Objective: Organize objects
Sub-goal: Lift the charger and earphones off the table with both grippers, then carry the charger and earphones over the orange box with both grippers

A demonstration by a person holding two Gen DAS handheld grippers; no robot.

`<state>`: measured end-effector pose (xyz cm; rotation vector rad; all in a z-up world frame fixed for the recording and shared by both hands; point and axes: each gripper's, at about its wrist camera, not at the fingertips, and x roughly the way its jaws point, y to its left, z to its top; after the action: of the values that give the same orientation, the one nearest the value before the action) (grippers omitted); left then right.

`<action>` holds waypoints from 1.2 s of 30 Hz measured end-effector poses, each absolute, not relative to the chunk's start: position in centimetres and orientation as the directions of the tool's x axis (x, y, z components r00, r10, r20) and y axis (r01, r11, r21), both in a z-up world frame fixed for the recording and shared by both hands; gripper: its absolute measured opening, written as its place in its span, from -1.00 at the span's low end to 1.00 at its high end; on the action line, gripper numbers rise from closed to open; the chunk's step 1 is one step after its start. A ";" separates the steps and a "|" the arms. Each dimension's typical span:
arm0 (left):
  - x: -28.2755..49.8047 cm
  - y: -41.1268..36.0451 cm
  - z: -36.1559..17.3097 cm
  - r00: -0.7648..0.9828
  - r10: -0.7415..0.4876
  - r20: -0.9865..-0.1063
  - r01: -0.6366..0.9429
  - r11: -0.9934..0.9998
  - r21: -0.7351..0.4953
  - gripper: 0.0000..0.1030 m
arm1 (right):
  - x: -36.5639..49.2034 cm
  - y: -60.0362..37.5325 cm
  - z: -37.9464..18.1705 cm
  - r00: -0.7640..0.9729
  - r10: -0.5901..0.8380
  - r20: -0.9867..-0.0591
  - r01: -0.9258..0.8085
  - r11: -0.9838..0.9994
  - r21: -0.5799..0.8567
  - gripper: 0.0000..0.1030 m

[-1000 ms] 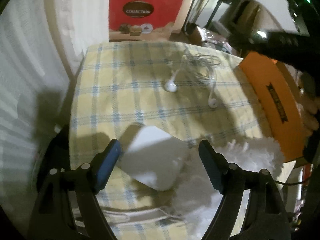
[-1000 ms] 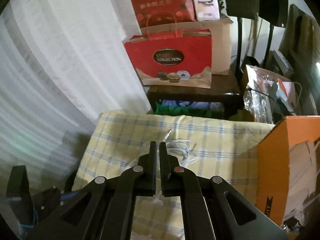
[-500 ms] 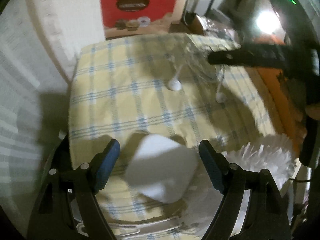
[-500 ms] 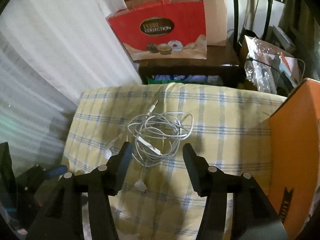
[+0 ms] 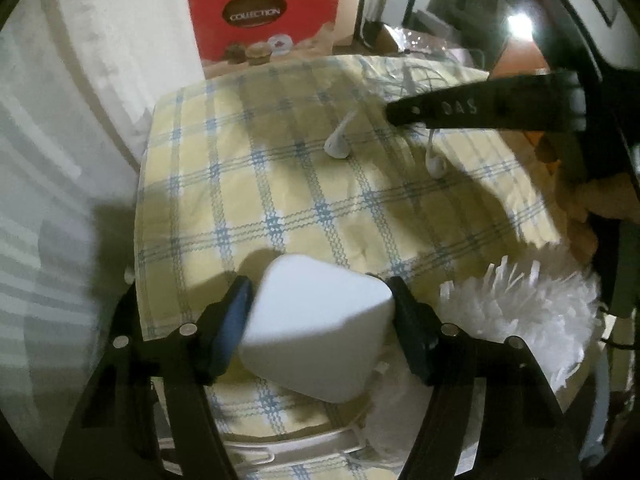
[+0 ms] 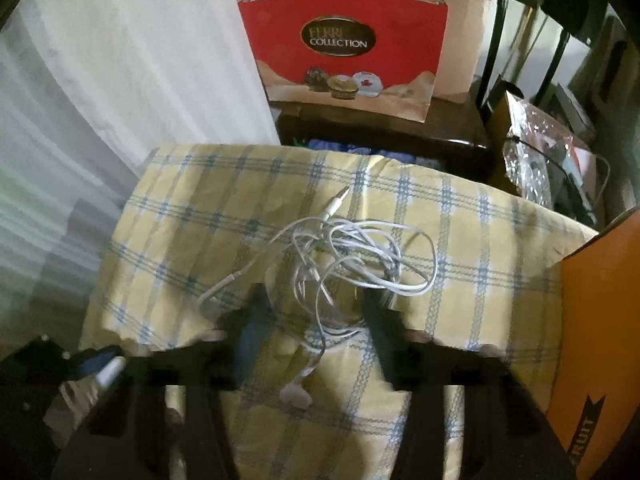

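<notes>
Working surface: checked cloth (image 5: 280, 184), yellow with blue lines, draped over something low. At the cloth's right edge, an orange box (image 6: 592, 320), lid side up, nothing visibly placed inside. At the near right corner of the cloth, a white fringed duster (image 5: 520, 312), lying loose. On the near part of the cloth, a white block (image 5: 316, 328), tilted on one edge. Near the far middle of the cloth, tangled earphones (image 6: 352, 264), cord in a loose knot, plug pointing to the far edge, both buds trailing toward the near side. Judged early in the sort: nothing seen stowed yet, block and earphones just being taken up, duster untouched, destination not evident. Left gripper (image 5: 318, 288) steeply nose-down over the near cloth, jaws closing, block between them, both pads apparently meeting its sides. Right gripper (image 6: 316, 300) likewise pitched down over the cloth's middle, blurred, jaws closing, fingers seen apart astride the lower loops of the cord, no squeeze on the cord visible yet. Part of a hand visible behind it in the left view.
</notes>
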<state>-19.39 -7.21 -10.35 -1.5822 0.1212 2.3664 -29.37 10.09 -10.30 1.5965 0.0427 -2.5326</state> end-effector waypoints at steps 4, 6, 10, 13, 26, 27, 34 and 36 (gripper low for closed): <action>-19.9 -8.2 -9.7 -0.364 0.233 -0.902 -0.243 -0.958 -0.149 0.26 | -29.4 10.9 -10.4 -0.415 -0.151 -0.897 0.130 -0.986 0.105 -0.92; -20.1 -8.8 -9.1 -0.375 0.258 -0.890 -0.225 -0.957 -0.182 0.26 | -29.2 11.7 -9.9 -0.432 -0.165 -0.887 0.109 -0.986 0.130 -0.93; -21.1 -9.7 -7.4 -0.406 0.290 -0.867 -0.191 -0.954 -0.230 0.26 | -28.5 13.2 -7.7 -0.490 -0.190 -0.851 0.092 -0.982 0.166 -0.93; -21.6 -9.8 -5.9 -0.424 0.311 -0.851 -0.183 -0.949 -0.255 0.26 | -27.8 14.3 -5.3 -0.527 -0.201 -0.826 0.093 -0.979 0.179 -0.93; -21.4 -3.3 -0.2 -0.461 0.362 -0.810 -0.270 -0.927 -0.261 0.26 | -23.6 20.4 3.9 -0.638 -0.189 -0.746 0.073 -0.980 0.186 -0.94; -21.3 -2.6 0.3 -0.462 0.369 -0.807 -0.282 -0.923 -0.261 0.26 | -23.1 21.0 4.8 -0.646 -0.187 -0.740 0.072 -0.980 0.186 -0.94; -21.3 2.7 2.9 -0.445 0.438 -0.781 -0.361 -0.886 -0.292 0.26 | -20.5 25.1 9.3 -0.683 -0.170 -0.710 0.041 -0.980 0.195 -0.94; -21.3 4.2 3.3 -0.438 0.455 -0.776 -0.379 -0.876 -0.300 0.27 | -19.7 26.3 10.5 -0.695 -0.160 -0.701 0.028 -0.980 0.196 -0.94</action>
<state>-21.34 4.19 3.26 -1.2814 -0.1107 2.3106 -19.65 26.32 10.49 1.1781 -0.2598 -2.7893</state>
